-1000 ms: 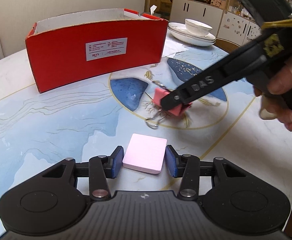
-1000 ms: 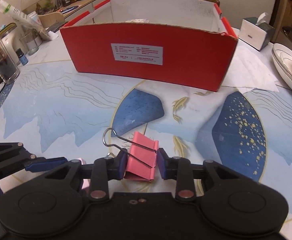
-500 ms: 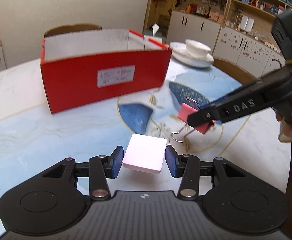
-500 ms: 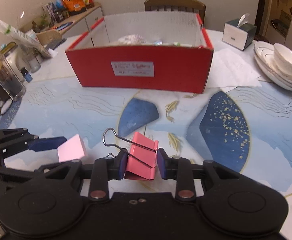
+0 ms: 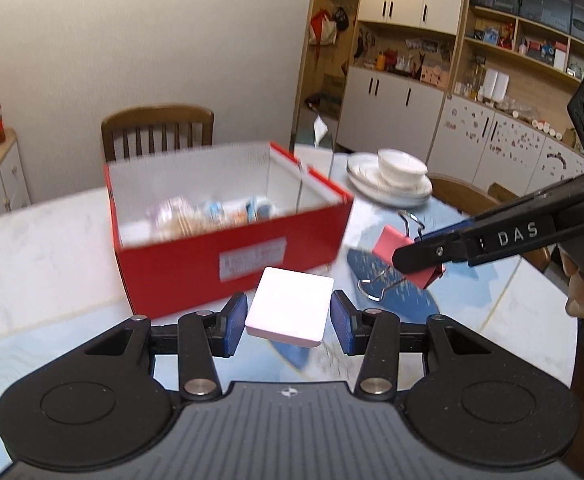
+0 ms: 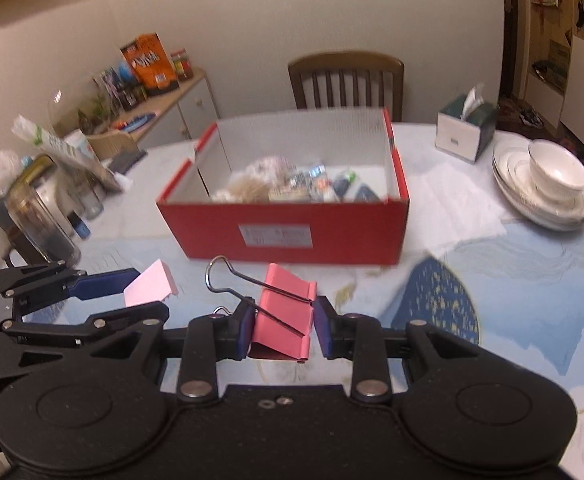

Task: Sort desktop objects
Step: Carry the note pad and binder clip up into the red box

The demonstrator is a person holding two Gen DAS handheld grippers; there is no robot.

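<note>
Ahead of you the red box (image 6: 283, 232) stands open-topped, its near wall the one barrier between your grippers and the blurred clutter inside it. Open surface (image 6: 532, 320) runs between you and that wall. Your left gripper (image 5: 288, 317) and right gripper (image 6: 281, 326) hang side by side in the air, close enough to crowd each other. To the right, stacked plates with a bowl (image 6: 548, 184) and a tissue box (image 6: 466, 130) block the way; to the left, a glass jar (image 6: 37, 212) and bottles.
</note>
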